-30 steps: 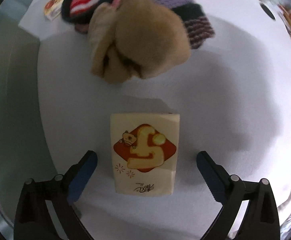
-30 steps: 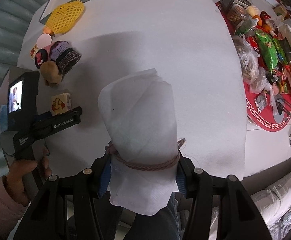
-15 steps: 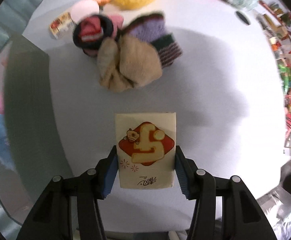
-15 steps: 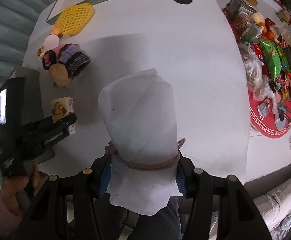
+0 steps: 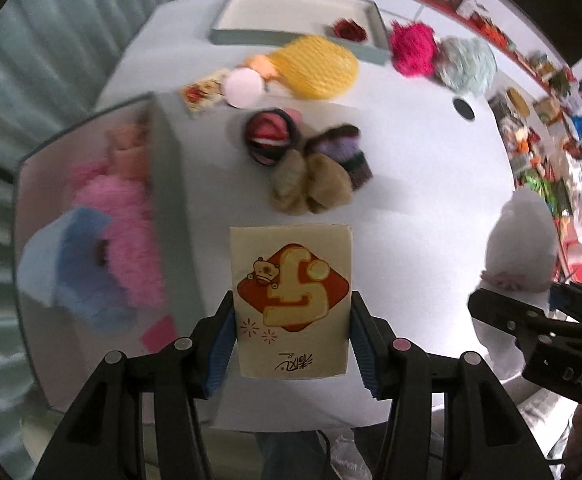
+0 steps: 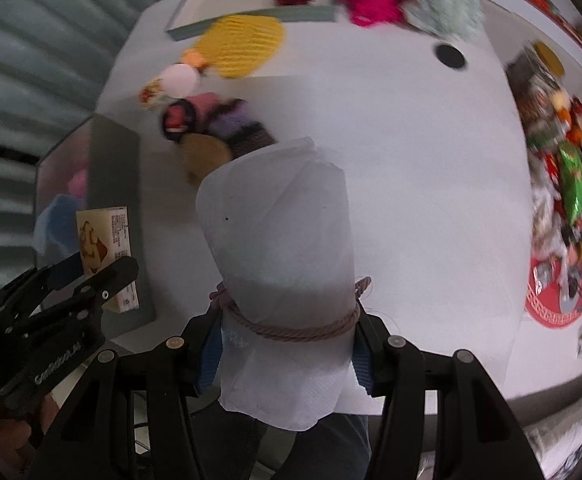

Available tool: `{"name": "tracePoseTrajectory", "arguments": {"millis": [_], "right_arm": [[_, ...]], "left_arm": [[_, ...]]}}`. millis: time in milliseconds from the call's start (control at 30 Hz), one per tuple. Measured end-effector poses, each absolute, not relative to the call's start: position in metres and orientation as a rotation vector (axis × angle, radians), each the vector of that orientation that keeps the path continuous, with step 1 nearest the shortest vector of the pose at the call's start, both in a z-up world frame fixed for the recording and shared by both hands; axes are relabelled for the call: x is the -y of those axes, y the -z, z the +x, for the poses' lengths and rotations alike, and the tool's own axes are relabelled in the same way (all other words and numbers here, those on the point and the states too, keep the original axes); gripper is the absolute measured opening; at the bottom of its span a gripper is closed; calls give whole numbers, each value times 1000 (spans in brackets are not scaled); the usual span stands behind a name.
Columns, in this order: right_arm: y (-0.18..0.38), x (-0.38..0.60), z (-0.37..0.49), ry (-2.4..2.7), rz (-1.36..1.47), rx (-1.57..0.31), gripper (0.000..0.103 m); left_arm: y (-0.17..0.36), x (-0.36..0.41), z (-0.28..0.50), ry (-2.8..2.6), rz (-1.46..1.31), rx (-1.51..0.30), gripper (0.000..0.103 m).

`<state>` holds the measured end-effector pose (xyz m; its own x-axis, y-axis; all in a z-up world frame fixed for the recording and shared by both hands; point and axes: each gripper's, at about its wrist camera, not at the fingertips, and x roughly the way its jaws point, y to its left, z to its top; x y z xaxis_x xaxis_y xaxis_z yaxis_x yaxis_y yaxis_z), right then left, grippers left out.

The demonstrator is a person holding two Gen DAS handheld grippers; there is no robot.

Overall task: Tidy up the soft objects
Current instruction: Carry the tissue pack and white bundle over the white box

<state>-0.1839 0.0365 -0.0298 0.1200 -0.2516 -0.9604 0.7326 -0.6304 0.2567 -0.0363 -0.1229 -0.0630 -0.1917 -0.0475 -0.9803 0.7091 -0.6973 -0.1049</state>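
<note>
Left hand-held gripper (image 5: 291,320) clamps the tissue pack (image 5: 290,300); right hand-held gripper (image 6: 287,344) clamps the white bundle (image 6: 279,232), which may slip at its rope.

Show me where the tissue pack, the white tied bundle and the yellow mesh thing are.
tissue pack (image 5: 291,300), left wrist view, on its red printed front.
white tied bundle (image 6: 279,232), right wrist view, on its upper wrapped body.
yellow mesh thing (image 5: 317,67), left wrist view, on its middle.

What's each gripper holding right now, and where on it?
The left gripper clamps the cream tissue pack by its long side edges, near its lower end. The right gripper pinches the white cloth bundle at its rope-tied neck.
</note>
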Motion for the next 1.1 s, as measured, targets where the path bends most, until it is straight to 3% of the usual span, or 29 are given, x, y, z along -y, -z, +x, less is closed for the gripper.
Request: {"name": "tracePoseTrajectory", "arguments": {"millis": [533,1100], "right_arm": [[-27,70,-91,1462,1329,-679,57],[-31,122,-11,1298,1216,-809,58]], "left_arm": [[24,180,85,1766,1282,-855,54],[41,209,175,1589,1195,-968,54]]}}
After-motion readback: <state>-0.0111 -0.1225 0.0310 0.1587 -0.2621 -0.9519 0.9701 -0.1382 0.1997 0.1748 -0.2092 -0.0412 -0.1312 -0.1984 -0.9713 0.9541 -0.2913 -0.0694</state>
